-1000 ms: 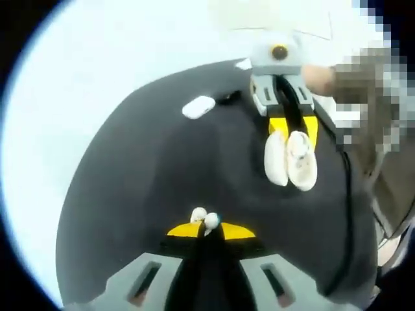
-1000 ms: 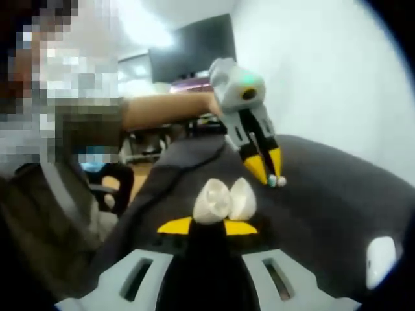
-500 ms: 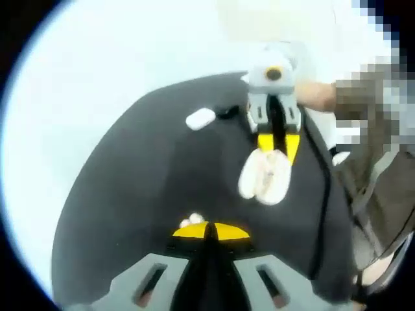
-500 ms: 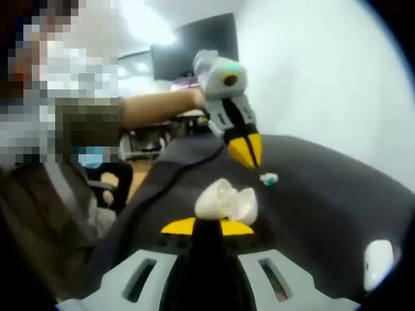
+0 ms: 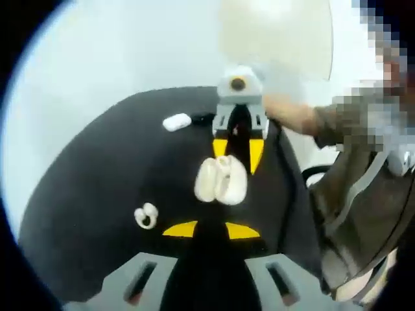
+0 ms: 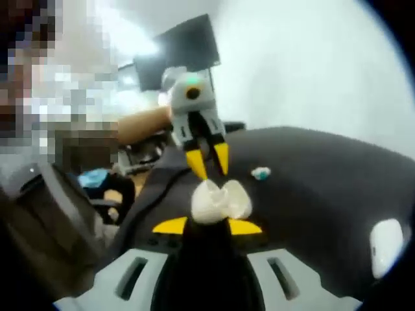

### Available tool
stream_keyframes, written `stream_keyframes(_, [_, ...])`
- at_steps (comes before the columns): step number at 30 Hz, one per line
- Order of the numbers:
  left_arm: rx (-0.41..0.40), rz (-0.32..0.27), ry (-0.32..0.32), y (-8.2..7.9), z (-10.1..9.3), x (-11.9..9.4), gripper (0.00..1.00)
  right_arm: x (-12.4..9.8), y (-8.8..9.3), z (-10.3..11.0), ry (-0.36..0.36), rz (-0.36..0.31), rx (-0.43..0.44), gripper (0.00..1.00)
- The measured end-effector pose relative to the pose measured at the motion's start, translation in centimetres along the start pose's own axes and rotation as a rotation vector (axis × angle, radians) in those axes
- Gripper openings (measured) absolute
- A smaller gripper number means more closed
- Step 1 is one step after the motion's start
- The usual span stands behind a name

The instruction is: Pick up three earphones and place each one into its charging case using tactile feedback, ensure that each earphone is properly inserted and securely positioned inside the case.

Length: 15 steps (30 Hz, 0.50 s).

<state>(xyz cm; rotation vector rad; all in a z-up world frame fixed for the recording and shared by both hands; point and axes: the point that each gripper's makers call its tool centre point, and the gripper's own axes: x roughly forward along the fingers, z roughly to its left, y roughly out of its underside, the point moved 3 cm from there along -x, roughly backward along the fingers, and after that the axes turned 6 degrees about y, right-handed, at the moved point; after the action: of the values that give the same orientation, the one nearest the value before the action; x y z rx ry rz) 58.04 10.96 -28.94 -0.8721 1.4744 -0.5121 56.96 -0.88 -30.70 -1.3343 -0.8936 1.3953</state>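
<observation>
Earphone (image 5: pixel 146 216) left of left claw (image 5: pixel 211 229)

No text, label, brand, number or sign can be read in either view. The white charging cases, the earphone, the claws and the dark worktop all show plain surfaces, and the dark wall screen is too blurred to tell.

Black mat (image 5: pixel 97 188) — bare and passable around the loose earphone (image 5: pixel 145 216); obstacles — open charging case (image 5: pixel 221 180) between both grippers, closed white case (image 5: pixel 176 121) at the far edge.
</observation>
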Motion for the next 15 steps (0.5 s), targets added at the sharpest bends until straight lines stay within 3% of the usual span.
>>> stream_keyframes(4, [-0.001,-0.029,0.005,-0.3,-0.1,0.3,0.11,0.0,-0.2,0.0,-0.029,-0.007,0.064,0.3])
stream_keyframes(9, [0.03,0.005,-0.011,0.2,0.4,0.2,0.1,0.0,-0.3,-0.3,-0.039,-0.006,0.144,0.29])
stream_keyframes(10, [0.027,-0.01,-0.057,0.0,1.3,-0.4,0.1,0.0,-0.3,-0.2,-0.037,-0.006,0.145,0.29])
stream_keyframes(12, [0.047,0.013,-0.151,0.1,2.9,-1.4,0.11,0.1,-0.1,-0.1,-0.019,-0.004,0.1,0.28])
stream_keyframes(15, [0.215,0.104,-0.299,0.2,4.9,-2.9,0.14,0.1,0.1,0.1,-0.013,-0.003,0.055,0.27])
